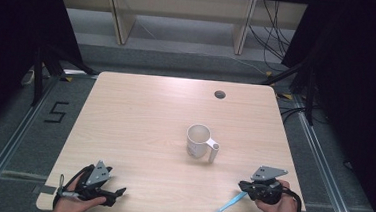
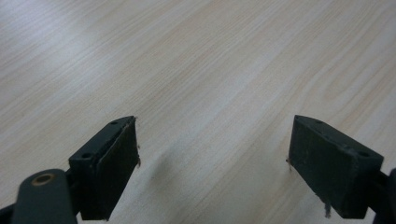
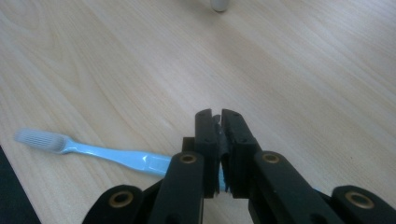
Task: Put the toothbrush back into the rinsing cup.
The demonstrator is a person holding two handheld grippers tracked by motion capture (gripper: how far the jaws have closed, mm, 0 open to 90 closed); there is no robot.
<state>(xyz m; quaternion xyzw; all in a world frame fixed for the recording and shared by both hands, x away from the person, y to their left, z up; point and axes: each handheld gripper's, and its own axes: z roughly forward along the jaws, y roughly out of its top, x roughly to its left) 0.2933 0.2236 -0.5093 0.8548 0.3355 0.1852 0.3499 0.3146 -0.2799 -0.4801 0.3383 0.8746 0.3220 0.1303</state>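
Pale wood table (image 1: pixel 140 112) (grey floor (image 1: pixel 23 139)).

Left tongs (image 2: pixel 212 154) gape wide; right tongs (image 3: pixel 215 116) seemingly clamped (nearly closed).

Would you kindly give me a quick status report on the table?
Right tongs shut on toothbrush handle. Left tongs open, empty. Mug upright mid-table, path to it clear.
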